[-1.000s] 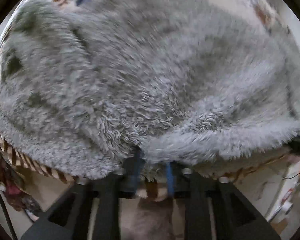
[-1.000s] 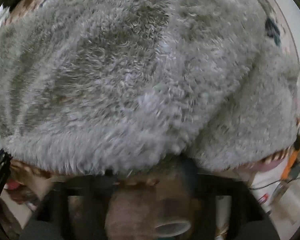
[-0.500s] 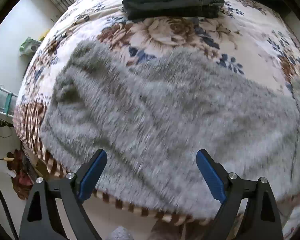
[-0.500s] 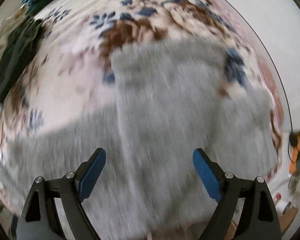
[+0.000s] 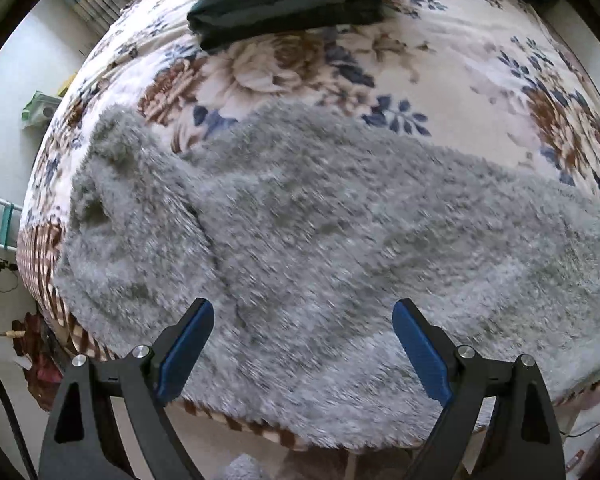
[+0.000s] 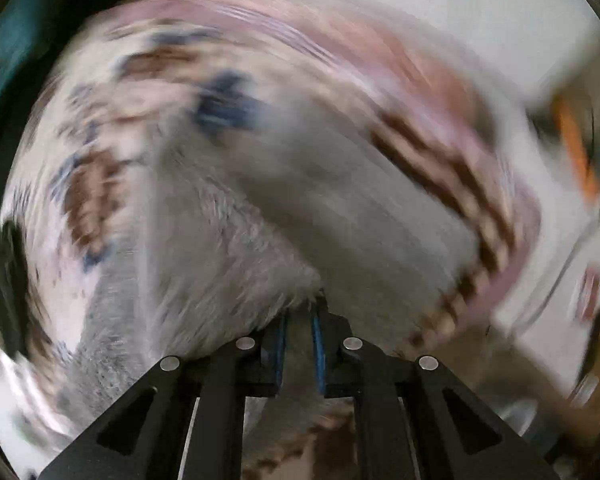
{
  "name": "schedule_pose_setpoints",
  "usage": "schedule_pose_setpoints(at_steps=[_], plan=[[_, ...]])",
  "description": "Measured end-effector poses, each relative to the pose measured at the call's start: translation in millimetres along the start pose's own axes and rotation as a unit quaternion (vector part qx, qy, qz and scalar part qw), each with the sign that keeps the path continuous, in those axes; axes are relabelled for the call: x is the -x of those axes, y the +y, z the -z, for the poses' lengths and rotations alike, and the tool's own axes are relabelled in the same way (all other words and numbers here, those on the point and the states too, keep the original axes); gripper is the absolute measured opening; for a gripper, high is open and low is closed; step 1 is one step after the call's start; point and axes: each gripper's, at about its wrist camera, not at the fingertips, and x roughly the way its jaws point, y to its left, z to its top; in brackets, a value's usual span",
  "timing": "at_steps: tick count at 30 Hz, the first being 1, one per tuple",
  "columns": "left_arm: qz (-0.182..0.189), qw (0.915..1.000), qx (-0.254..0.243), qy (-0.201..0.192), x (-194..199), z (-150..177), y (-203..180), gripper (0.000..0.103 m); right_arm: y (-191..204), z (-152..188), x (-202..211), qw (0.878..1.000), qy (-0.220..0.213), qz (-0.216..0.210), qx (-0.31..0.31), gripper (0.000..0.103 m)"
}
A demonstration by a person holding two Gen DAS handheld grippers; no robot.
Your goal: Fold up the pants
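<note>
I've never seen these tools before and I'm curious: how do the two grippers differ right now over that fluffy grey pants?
The left gripper has its blue pads spread wide with nothing between them, hovering above the grey pants. The right gripper has its jaws closing, nearly together, with grey fleece between the pads. The left view is fairly sharp; the right view is smeared by fast motion. Both share black arms with blue pads and point down at the floral bedspread.
</note>
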Motion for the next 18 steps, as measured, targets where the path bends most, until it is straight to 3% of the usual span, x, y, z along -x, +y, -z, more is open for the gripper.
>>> schedule_pose_setpoints(at_steps=[2, 3, 4, 6, 7, 12, 16, 18], plan=[[0.001, 1.0, 0.001, 0.009, -1.1, 3.4, -7.2, 0.092, -48.2, 7.2, -23.2, 0.995, 0.061, -0.033, -0.068, 0.014], [0.003, 0.9999, 0.002, 0.01, 0.2, 5.0, -9.8, 0.092, -64.7, 13.1, -25.9, 0.991, 0.071, -0.056, -0.094, 0.021], [0.005, 0.9999, 0.002, 0.011, 2.4, 6.1, -10.8, 0.092, -72.0, 15.0, -23.9, 0.991, 0.067, -0.058, -0.097, 0.038], [0.003, 0.9999, 0.004, 0.013, 8.6, 7.9, -8.8, 0.092, -73.9, 24.4, -6.6, 0.995, 0.047, -0.049, -0.072, 0.053], [0.004, 0.9999, 0.009, 0.011, 13.6, 8.8, -4.7, 0.092, -69.1, 29.8, 4.4, 0.997, 0.039, -0.047, -0.057, 0.053], [0.014, 0.999, 0.041, 0.014, 30.0, 9.8, 35.4, 0.092, 9.0, 76.1, 41.6, 0.995, 0.046, -0.042, 0.081, 0.054], [0.003, 0.9972, 0.071, 0.024, 26.1, 0.8, 90.0, 0.091, 100.8, 119.8, 24.6, 0.982, 0.086, -0.043, 0.161, 0.054], [0.003, 0.9947, 0.096, 0.036, 16.2, -14.7, 126.1, 0.091, 138.7, 152.0, 6.4, 0.978, 0.115, -0.038, 0.17, 0.054]])
